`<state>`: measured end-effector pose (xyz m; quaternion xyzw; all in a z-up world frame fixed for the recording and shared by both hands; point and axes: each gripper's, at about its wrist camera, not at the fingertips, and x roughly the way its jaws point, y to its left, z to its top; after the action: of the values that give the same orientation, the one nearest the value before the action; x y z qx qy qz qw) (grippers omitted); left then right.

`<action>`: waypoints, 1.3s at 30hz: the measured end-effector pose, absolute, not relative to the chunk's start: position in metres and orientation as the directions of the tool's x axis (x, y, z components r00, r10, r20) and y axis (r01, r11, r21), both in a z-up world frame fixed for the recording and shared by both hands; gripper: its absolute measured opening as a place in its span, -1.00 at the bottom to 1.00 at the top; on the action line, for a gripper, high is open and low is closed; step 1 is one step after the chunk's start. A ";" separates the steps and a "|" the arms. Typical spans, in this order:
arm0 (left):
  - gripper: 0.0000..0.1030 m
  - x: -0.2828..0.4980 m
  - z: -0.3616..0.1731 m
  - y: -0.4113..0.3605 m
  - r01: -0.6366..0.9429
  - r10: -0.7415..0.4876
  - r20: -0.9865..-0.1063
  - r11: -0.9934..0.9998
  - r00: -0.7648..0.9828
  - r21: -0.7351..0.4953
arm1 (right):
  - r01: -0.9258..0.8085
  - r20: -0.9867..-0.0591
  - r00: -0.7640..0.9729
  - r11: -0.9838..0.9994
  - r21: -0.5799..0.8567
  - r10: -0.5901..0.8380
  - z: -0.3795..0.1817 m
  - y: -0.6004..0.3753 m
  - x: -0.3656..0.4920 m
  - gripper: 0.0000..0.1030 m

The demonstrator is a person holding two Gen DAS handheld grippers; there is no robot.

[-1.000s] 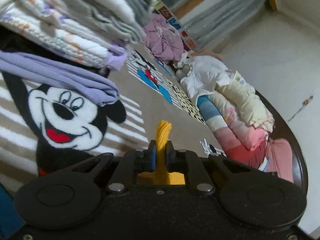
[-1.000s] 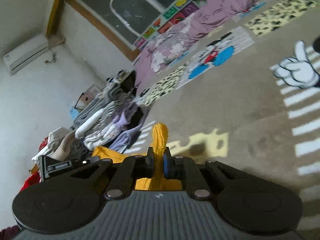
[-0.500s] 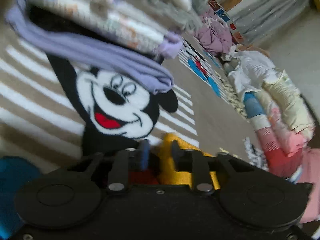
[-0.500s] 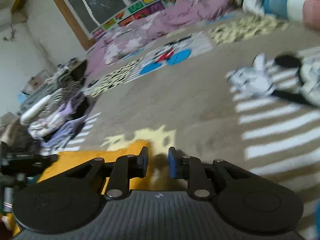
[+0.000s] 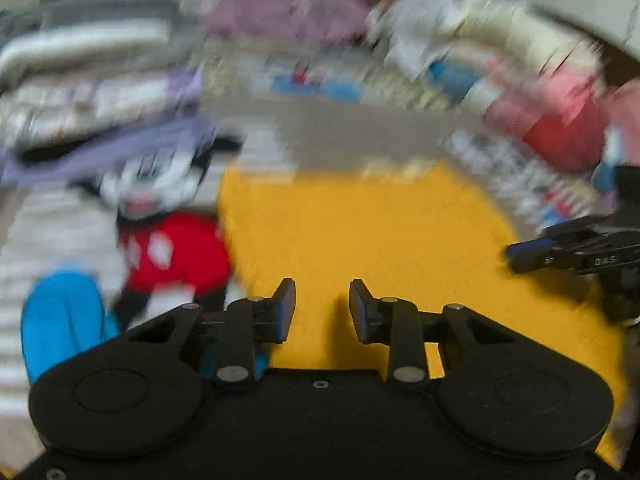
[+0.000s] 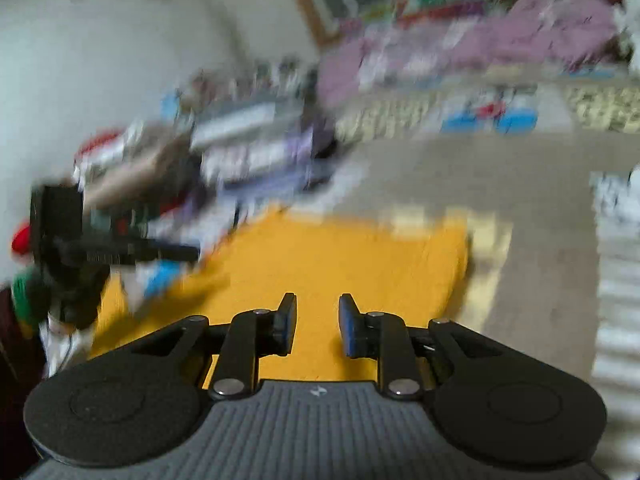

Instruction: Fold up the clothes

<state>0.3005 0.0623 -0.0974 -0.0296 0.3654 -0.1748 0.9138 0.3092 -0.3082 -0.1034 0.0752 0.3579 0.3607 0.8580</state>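
Left wrist view: left hand-held gripper (image 5: pixel 322 304) narrowly open, holding nothing, above yellow garment (image 5: pixel 360 232) spread flat on cartoon rug (image 5: pixel 360 136), apparently released for folding. Right hand-held gripper (image 6: pixel 318 320) likewise narrowly open, empty, over same garment.

A garment (image 5: pixel 360 240) lies spread flat on the blanket (image 5: pixel 360 136), just ahead of both grippers — the left gripper (image 5: pixel 322 304) above its near edge, the right gripper (image 6: pixel 318 322) beside it. A stack of folded clothes (image 5: pixel 92 92) sits beyond the garment's left side; a heap of clothes (image 5: pixel 520 72) lies beyond its right.
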 end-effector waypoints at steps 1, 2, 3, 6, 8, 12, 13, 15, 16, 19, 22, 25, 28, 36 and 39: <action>-0.43 0.299 -0.106 0.062 0.283 -0.322 -0.674 0.944 0.665 -0.171 | -0.555 -0.582 0.475 0.738 0.383 0.660 -0.111 -0.311 0.308 -0.56; -0.43 0.297 -0.107 0.065 0.260 -0.319 -0.674 0.946 0.666 -0.191 | -0.550 -0.582 0.474 0.739 0.390 0.660 -0.116 -0.316 0.306 -0.58; -0.43 0.295 -0.103 0.068 0.241 -0.321 -0.668 0.947 0.671 -0.213 | -0.543 -0.581 0.478 0.741 0.395 0.659 -0.117 -0.320 0.305 -0.60; -0.42 0.278 -0.091 0.067 0.250 -0.305 -0.639 0.952 0.706 -0.178 | -0.521 -0.573 0.497 0.752 0.404 0.652 -0.110 -0.332 0.301 -0.59; -0.42 0.267 -0.091 0.064 0.264 -0.313 -0.635 0.949 0.706 -0.174 | -0.532 -0.559 0.519 0.756 0.380 0.646 -0.104 -0.334 0.295 -0.56; -0.42 0.249 -0.103 0.055 0.240 -0.237 -0.654 0.967 0.718 -0.088 | -0.557 -0.624 0.513 0.782 0.280 0.589 -0.107 -0.324 0.286 -0.58; -0.42 0.241 -0.098 0.052 0.242 -0.231 -0.632 0.968 0.740 -0.070 | -0.564 -0.639 0.511 0.785 0.254 0.574 -0.109 -0.321 0.283 -0.58; -0.42 0.225 -0.090 0.049 0.246 -0.222 -0.592 0.968 0.775 -0.041 | -0.574 -0.628 0.554 0.797 0.188 0.547 -0.098 -0.319 0.273 -0.54; -0.42 0.220 -0.088 0.048 0.243 -0.218 -0.585 0.969 0.781 -0.036 | -0.589 -0.604 0.573 0.791 0.167 0.554 -0.093 -0.318 0.267 -0.53; -0.39 0.224 -0.105 0.047 0.225 -0.197 -0.648 0.973 0.736 -0.039 | -0.642 -0.545 0.572 0.748 0.168 0.613 -0.085 -0.319 0.251 -0.53; -0.32 0.226 -0.106 0.053 0.189 -0.196 -0.653 0.979 0.732 -0.082 | -0.635 -0.660 0.515 0.760 0.134 0.547 -0.106 -0.306 0.252 -0.58; -0.32 0.208 -0.092 0.052 0.189 -0.194 -0.591 0.979 0.783 -0.072 | -0.603 -0.644 0.527 0.778 0.177 0.555 -0.104 -0.315 0.251 -0.57; -0.27 0.195 -0.096 0.046 0.191 -0.183 -0.574 0.980 0.798 -0.047 | -0.636 -0.582 0.556 0.755 0.161 0.593 -0.092 -0.314 0.235 -0.50; -0.18 0.145 -0.082 0.019 0.218 -0.205 -0.520 0.975 0.829 -0.037 | -0.579 -0.601 0.624 0.812 0.074 0.500 -0.100 -0.291 0.197 -0.43; -0.08 0.116 -0.082 0.002 0.248 -0.259 -0.497 0.965 0.828 -0.089 | -0.563 -0.526 0.676 0.822 0.084 0.517 -0.088 -0.290 0.160 -0.43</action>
<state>0.1164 0.0019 -0.0821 -0.0106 0.2613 -0.1325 0.9561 0.1601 -0.2900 -0.0881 -0.0426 0.2736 0.2952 0.9144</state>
